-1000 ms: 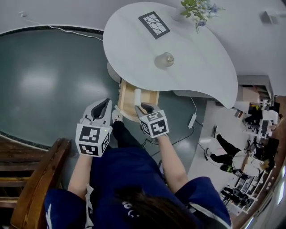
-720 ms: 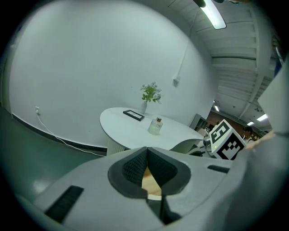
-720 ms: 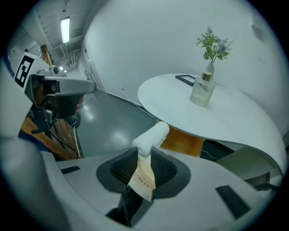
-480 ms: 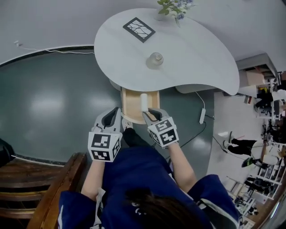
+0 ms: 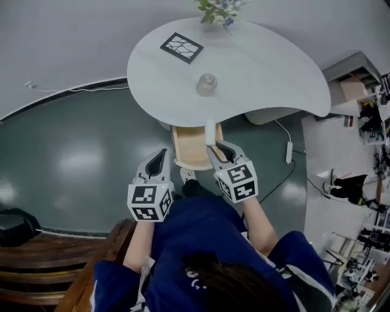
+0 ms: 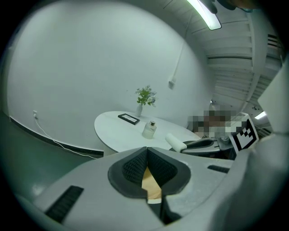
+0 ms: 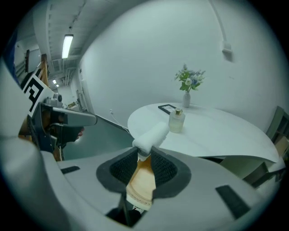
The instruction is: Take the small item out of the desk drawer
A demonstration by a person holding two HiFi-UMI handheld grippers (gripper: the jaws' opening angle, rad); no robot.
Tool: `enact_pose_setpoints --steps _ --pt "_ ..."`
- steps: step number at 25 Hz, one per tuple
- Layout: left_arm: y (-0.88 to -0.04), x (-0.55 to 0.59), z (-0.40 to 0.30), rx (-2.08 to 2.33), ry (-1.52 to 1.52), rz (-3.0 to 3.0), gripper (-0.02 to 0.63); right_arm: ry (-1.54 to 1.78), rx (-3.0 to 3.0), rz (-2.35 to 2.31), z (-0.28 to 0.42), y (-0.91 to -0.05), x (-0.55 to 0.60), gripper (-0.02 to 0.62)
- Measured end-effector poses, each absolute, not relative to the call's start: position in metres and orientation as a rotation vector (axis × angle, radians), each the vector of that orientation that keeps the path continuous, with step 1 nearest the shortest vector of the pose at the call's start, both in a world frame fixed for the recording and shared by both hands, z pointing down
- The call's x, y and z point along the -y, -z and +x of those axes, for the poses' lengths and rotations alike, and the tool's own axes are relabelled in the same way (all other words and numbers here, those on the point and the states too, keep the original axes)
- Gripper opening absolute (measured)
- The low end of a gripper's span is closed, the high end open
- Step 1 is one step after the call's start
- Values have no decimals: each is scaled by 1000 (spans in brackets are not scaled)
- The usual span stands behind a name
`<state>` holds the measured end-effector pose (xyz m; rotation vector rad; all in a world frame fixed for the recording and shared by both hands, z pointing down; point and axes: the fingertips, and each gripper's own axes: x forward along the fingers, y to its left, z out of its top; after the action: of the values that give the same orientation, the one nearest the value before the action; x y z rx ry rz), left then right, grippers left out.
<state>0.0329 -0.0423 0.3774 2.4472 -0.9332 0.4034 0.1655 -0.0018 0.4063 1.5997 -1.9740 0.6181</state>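
Observation:
A small white cylinder [image 5: 210, 131] sticks out of my right gripper [image 5: 215, 145], whose pads are shut on its lower end. It hangs above the right side of the open wooden drawer [image 5: 190, 151], near the edge of the white desk [image 5: 268, 67]. In the right gripper view the cylinder [image 7: 151, 134] points toward the desk from the gripper [image 7: 143, 155]. My left gripper [image 5: 159, 156] hovers left of the drawer, shut and holding nothing. In the left gripper view its jaws meet at the tip [image 6: 146, 151], with drawer wood showing below.
On the desk stand a glass bottle [image 5: 207, 84], a black picture frame [image 5: 181, 47] and a vase of flowers [image 5: 213, 9]. A wooden chair [image 5: 42, 268] is at the lower left. A power strip [image 5: 289, 152] and cable lie on the floor at the right.
My right gripper has lifted the white cylinder up from inside the drawer toward the desk edge. The left gripper has stayed beside the drawer. The head view has shifted.

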Motion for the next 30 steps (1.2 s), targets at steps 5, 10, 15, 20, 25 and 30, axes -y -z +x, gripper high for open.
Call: enact_pose_setpoints --steps 5,10,15,20,25,30 --pt "-370 44 40 922 -391 2476 5 -525 1996 1698 178 -372 7 99" --pt "-359 50 45 934 -354 2512 5 -452 2017 1773 185 -348 12 100" --pt "-334 62 47 976 -303 2569 5 -348 2037 1845 188 -318 18 100" --pt "-304 72 50 1009 -227 2622 5 -241 2045 1913 196 -284 22 101" --pt "-277 75 54 1040 -151 2658 5 -161 2069 1975 203 -256 23 101" --pt "-257 78 63 1077 -113 2692 5 -85 2101 2031 208 -231 25 101"
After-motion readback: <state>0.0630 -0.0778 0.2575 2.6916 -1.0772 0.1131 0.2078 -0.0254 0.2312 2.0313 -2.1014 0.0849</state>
